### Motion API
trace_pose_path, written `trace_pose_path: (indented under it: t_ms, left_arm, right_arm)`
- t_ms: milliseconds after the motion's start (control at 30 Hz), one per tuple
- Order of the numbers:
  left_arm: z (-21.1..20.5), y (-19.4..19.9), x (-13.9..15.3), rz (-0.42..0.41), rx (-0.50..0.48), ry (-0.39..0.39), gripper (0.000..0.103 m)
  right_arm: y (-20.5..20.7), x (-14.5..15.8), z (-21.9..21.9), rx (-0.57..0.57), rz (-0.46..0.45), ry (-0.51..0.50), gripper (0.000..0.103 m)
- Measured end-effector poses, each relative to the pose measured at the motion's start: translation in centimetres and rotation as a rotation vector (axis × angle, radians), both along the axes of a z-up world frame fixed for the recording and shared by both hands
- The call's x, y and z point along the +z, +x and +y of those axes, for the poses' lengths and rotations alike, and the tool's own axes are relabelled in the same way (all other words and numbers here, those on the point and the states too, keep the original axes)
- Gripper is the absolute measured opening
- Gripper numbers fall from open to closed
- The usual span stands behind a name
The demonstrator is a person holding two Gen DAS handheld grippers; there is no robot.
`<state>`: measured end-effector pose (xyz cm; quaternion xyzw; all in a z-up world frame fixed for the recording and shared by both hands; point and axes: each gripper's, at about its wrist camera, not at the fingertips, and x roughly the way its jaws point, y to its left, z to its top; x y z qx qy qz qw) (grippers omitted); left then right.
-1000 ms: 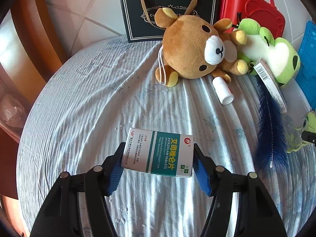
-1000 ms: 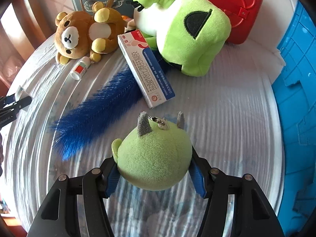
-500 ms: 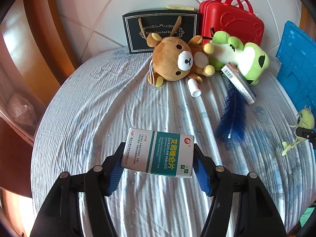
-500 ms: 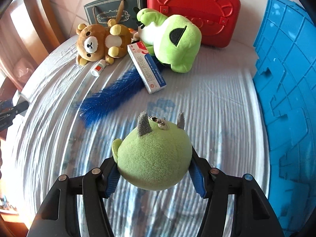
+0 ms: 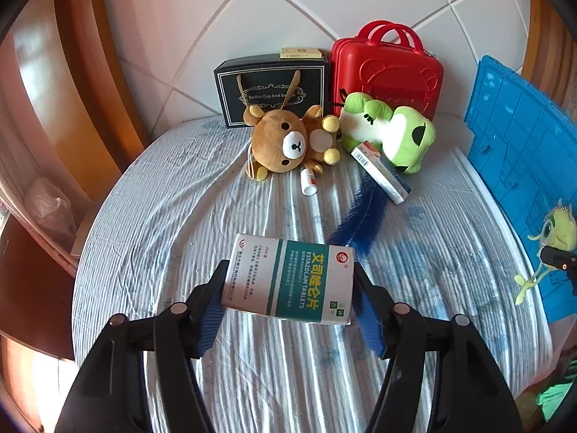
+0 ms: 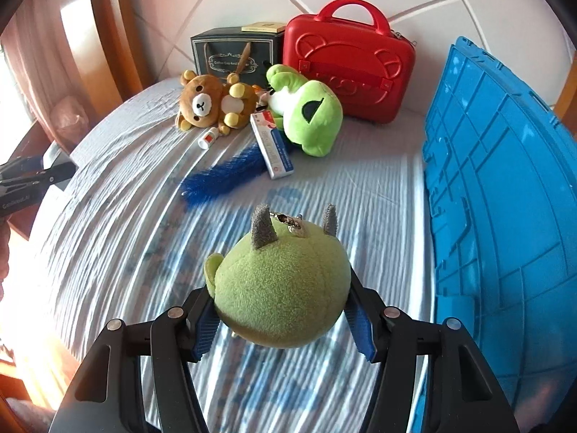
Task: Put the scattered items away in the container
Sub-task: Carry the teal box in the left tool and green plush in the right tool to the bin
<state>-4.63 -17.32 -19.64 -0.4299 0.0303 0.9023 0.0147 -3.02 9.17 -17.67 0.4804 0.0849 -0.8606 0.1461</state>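
"ESTAZOLAM TABLETS" reads clear on the white-and-teal medicine box (image 5: 288, 281), pinched flat between the blue pads of the left hand-held gripper (image 5: 288, 299) above the striped table (image 5: 173, 216). The right hand-held gripper (image 6: 281, 310) squeezes a round green plush monster (image 6: 281, 288), grey horns pointing forward. Just right of it stands the blue container (image 6: 505, 180); ahead, a black gift bag (image 5: 270, 93) reads "Coffee Cup And".

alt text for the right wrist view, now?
The right gripper grips a round green plush monster above a striped bedsheet. Beyond lie a bear plush, frog plush, blue feather and red case; a blue crate stands right.
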Motion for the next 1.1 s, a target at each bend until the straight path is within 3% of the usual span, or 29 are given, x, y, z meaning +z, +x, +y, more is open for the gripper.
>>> trace_pose_path:
  t_ms: [633,1100]
  left_arm:
    - [9.5,5.6,11.7,0.145,-0.036,0.052,0.063]
    - [18.1,7.2,17.9,0.241,-0.118,0.049,0.063]
  right_arm:
    - [5.3,11.7,8.4,-0.003,0.150,-0.088,0.060]
    - [6.8,16.7,14.6,-0.021,0.236,-0.140,0.060]
